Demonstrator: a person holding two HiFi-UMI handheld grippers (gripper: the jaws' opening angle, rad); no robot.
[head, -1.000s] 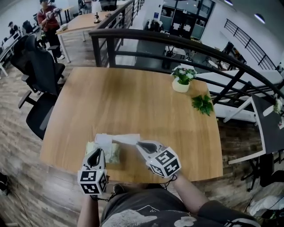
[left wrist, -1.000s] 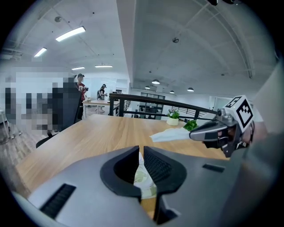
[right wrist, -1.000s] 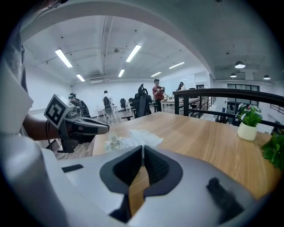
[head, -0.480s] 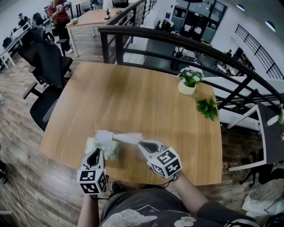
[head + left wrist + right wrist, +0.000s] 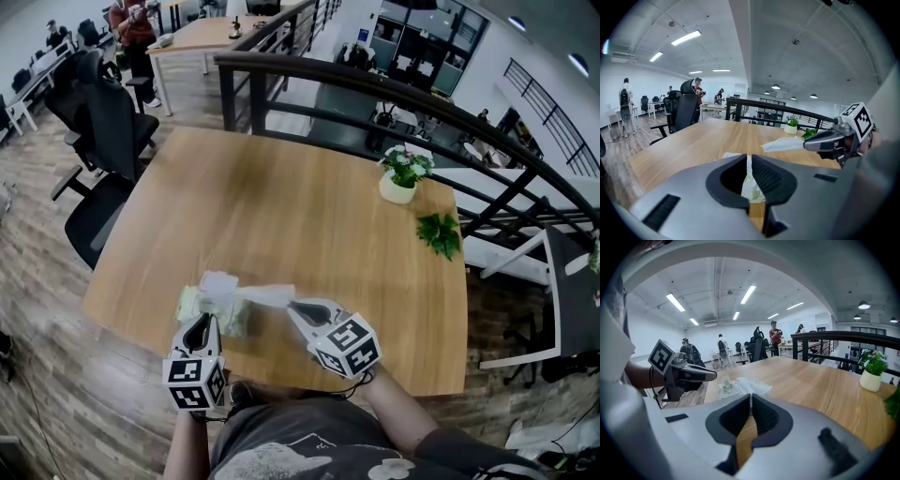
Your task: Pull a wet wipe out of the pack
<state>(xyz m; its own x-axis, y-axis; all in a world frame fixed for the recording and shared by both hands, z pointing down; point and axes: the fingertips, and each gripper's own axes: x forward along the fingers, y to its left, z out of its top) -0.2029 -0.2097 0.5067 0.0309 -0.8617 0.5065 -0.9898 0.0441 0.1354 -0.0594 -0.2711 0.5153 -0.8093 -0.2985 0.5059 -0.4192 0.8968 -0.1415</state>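
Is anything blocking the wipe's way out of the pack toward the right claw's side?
Nothing visible does. The wet wipe stretches from the pack, clamped by the left claw, to the right claw gripping its end. The potted plant and green sprig sit far across the table.

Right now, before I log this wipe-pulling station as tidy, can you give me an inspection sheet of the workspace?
surface: wooden table, bare in the middle.
job's things: wipe pack near the front edge; one wipe stretched out of it to the right.
clutter: potted plant and green sprig at the far right.
grippers: left gripper shut on the wipe pack; right gripper shut on the wipe.
cables: thin wire behind the left gripper.
surroundings: railing, office chairs, person at far desks.
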